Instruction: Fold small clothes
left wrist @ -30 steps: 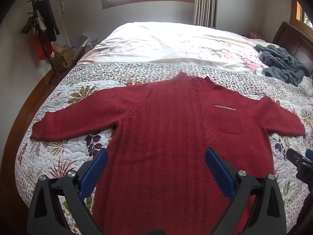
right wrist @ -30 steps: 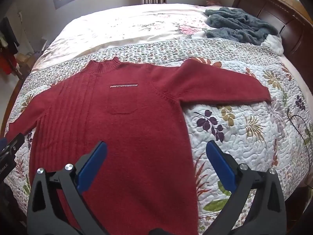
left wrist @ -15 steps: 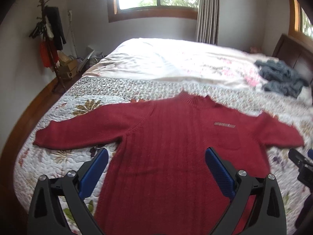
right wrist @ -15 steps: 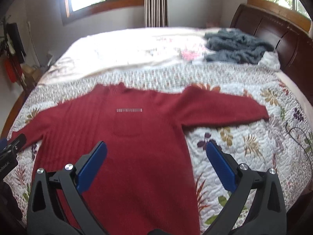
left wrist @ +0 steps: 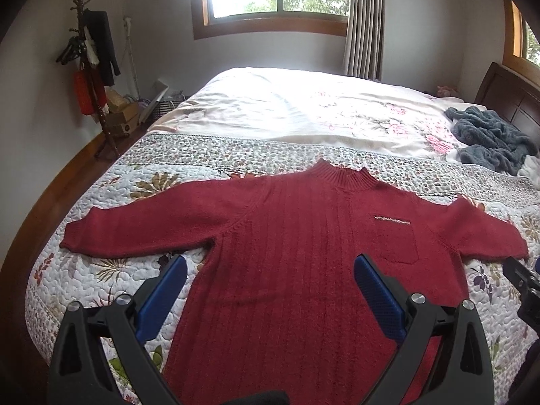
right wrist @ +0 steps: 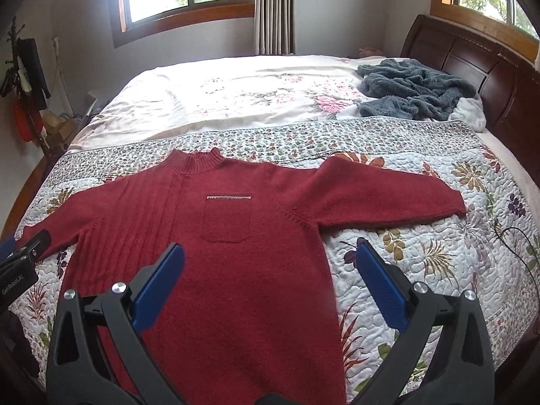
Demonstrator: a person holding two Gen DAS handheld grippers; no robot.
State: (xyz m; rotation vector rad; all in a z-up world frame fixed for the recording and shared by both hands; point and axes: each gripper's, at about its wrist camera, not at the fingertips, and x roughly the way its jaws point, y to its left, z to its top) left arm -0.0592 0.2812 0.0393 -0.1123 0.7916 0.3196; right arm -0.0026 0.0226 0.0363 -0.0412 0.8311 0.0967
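Observation:
A dark red knit sweater lies flat and face up on the quilted bed, both sleeves spread out sideways, collar pointing away from me. A chest pocket with a silver trim strip shows on it. My left gripper hovers open above the sweater's lower left body, blue pads wide apart, holding nothing. Over the lower right hem, my right gripper is likewise open and empty. Each gripper's edge shows in the other's view, at the frame sides.
A floral quilt covers the near half of the bed, a pale flowered sheet the far half. A grey fleece garment lies crumpled by the dark wooden headboard. A coat stand with boxes is at the left wall.
Both cameras have tilted up and drawn back a little, so the windows and walls now show. The sweater has not moved. Both grippers stay open.

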